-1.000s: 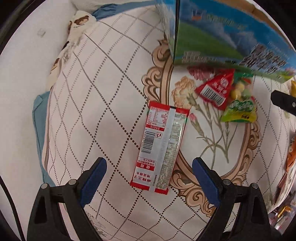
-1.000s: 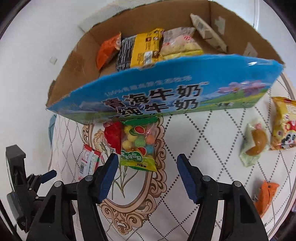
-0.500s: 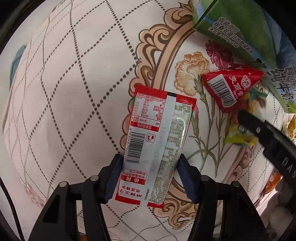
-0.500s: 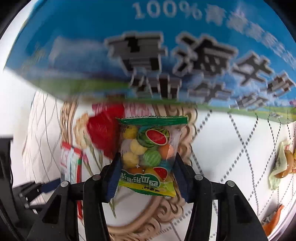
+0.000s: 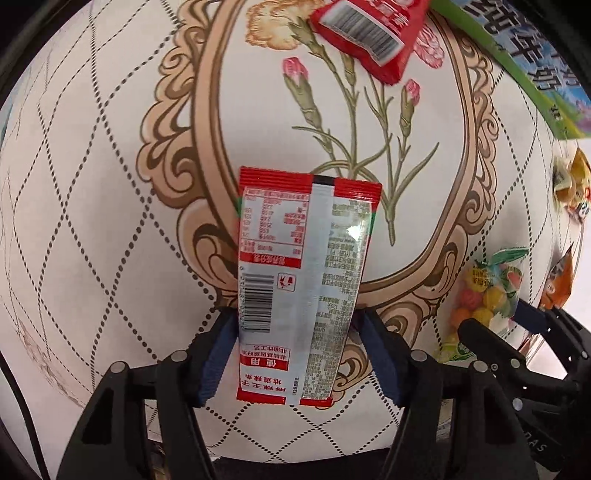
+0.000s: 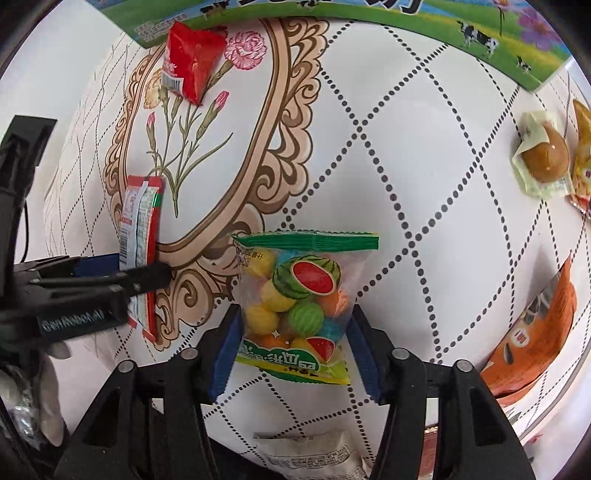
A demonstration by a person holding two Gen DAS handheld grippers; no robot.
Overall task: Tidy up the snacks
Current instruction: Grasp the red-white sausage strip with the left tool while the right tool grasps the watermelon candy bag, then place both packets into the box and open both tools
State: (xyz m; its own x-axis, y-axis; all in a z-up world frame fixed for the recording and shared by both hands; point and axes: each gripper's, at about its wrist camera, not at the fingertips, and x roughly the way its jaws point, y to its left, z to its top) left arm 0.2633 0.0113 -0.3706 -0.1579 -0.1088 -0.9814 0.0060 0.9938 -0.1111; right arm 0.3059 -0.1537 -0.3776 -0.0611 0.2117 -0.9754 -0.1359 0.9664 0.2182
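A red-and-silver sachet [image 5: 303, 266] stands between the blue pads of my left gripper [image 5: 295, 321], clear of the tablecloth. Its jaws are opening, though the pads still touch the sachet's edges. The right wrist view shows the same sachet [image 6: 138, 229] edge-on in the left gripper [image 6: 147, 273]. My right gripper [image 6: 295, 314] has a clear bag of fruit candies [image 6: 306, 295] between its pads; those jaws are opening too, pads still on the bag. The blue-and-green milk carton box [image 6: 406, 22] runs along the top edge.
A red triangular packet [image 5: 369, 33] lies by the box's edge on the flower print. At the right are a brown egg snack [image 6: 543, 155], a yellow packet [image 6: 583, 162] and an orange packet [image 6: 535, 325]. A pale packet [image 6: 310, 458] lies under the right gripper.
Both grippers dropped onto their packets and closed on them. The sachet now sits over the oval's lower rim, and the candy bag has come away from the red packet and the box.
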